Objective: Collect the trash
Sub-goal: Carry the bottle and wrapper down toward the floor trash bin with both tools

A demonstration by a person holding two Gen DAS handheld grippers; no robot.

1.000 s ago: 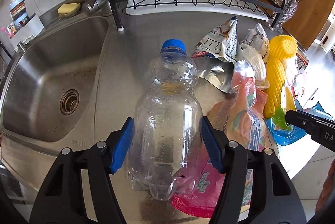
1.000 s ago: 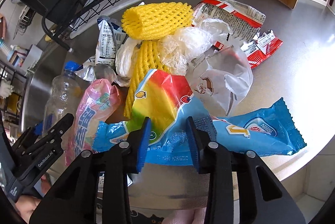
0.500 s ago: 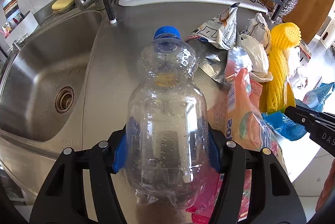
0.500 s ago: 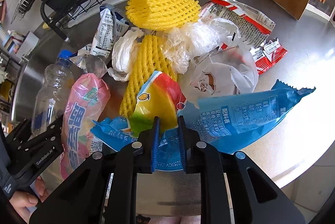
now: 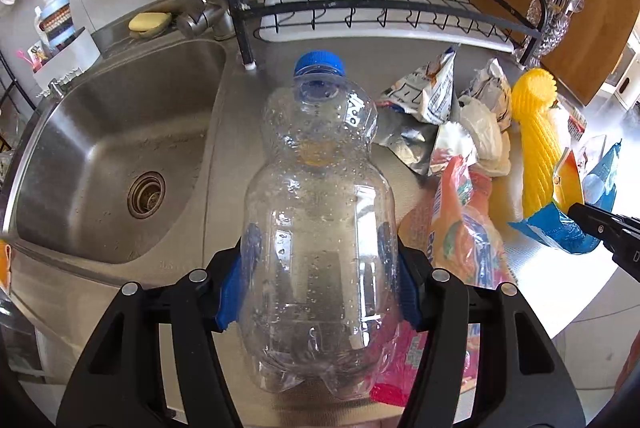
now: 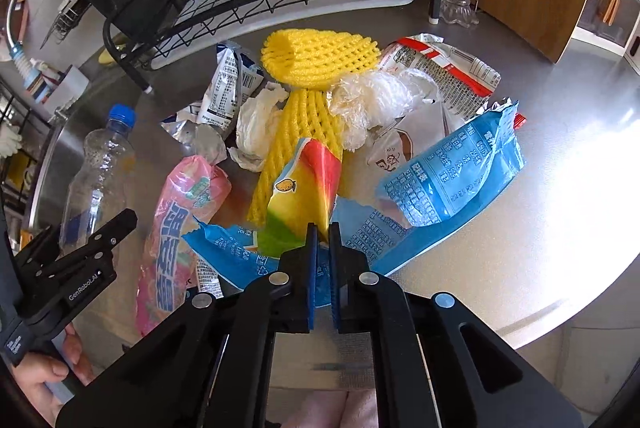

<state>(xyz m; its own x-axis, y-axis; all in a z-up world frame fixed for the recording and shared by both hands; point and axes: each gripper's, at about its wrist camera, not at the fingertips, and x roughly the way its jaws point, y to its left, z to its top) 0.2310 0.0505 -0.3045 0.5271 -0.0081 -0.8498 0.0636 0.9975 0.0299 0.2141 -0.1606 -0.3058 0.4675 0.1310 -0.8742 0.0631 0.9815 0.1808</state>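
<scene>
Left wrist view: the left tongs [image 5: 320,280], spread a second ago, now pinch the clear bottle [image 5: 320,228] above the surface [image 5: 224,132], while the right tongs [image 6: 323,260] have clamped the blue wrapper [image 6: 448,180], so both pieces look secured for binning.

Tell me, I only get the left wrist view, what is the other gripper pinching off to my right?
Observer: The right gripper is shut on a blue wrapper, with a rainbow wrapper caught in the same pinch.
Operator: What lies beyond the yellow nets?
Observer: A red and white noodle packet, flat on the counter.
Operator: Is my left gripper's hold visible from there?
Observer: Partly. The left gripper's finger sits against the bottle's lower body; the far side is hidden.
</scene>
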